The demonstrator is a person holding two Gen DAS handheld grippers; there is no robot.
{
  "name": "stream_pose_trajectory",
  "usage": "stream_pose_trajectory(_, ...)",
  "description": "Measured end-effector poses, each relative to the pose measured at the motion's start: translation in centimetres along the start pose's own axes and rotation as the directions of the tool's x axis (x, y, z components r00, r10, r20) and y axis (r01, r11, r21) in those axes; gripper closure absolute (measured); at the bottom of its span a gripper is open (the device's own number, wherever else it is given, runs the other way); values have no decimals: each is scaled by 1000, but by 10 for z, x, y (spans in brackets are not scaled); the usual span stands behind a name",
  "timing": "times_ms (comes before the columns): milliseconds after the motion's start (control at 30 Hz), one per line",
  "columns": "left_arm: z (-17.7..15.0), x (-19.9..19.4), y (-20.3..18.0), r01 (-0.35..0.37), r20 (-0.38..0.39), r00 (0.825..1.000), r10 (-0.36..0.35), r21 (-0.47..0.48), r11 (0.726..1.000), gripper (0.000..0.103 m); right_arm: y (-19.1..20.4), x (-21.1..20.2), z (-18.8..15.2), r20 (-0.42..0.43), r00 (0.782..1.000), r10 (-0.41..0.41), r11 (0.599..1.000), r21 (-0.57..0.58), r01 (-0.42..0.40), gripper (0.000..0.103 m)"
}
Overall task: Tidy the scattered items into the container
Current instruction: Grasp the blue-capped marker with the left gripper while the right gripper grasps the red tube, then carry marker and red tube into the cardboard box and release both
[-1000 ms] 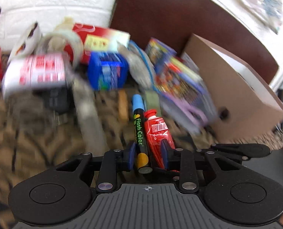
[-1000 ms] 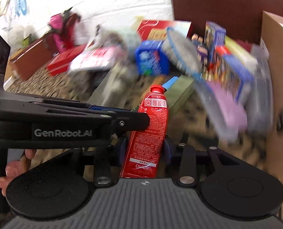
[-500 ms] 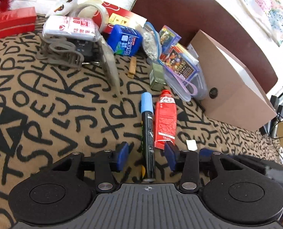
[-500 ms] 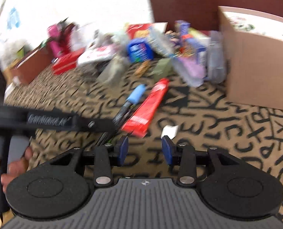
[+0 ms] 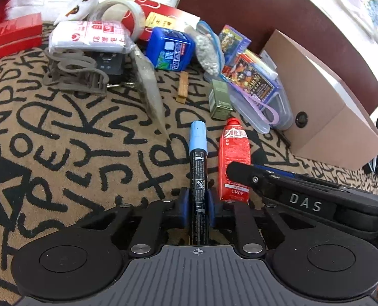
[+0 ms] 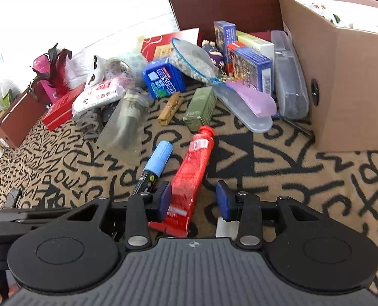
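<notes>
The marker [image 5: 198, 176], black-bodied with a light blue cap, lies on the letter-patterned cloth with its long axis running straight away from the left hand-held gripper [image 5: 198, 205], cap end pointing toward the clutter at the back; the blue pads are closed against its barrel on both sides. Just beside it to the right lies the red tube [image 5: 233, 159], roughly parallel, its cap also pointing away toward the small green box [image 5: 220, 100]. In the right wrist view the right hand-held gripper [image 6: 193, 202] stands wide open over the crimped end of the red tube [image 6: 189, 178], with the left pad touching or nearly touching the tube and the other well clear. The cardboard box [image 6: 341, 81] stands open-topped to the right, well apart from both items.
</notes>
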State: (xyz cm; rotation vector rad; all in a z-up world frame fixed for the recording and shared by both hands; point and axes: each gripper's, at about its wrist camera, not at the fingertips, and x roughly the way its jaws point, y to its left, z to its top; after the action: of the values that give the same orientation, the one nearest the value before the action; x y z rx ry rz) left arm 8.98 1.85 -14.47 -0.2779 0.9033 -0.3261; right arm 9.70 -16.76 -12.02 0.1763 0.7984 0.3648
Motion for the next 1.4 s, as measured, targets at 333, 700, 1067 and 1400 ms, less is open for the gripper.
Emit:
stream_pose_trajectory(333, 8, 3, -5, -16, -27, 1000, 16, -5, 1000, 91, -4, -22, -2, -16, 997, 77, 997, -29, -78, 93)
stream_pose_trajectory(700, 19, 17, -13, -11, -15, 1000, 11, -19, 1000, 52, -3, -21, -8, -66, 997, 41, 999, -33, -43, 88)
stream_pose_trajectory(1067, 18, 18, -17, -31, -7, 999, 31, 37, 999, 90, -9, -6, -8, -60, 995, 80, 997, 0, -80, 83)
stream_pose_trajectory(1400, 2, -13, -33, 5, 11, 1000, -5, 0, 1000, 91, -7, -47, -18, -3, 989, 147, 989, 12, -147, 93)
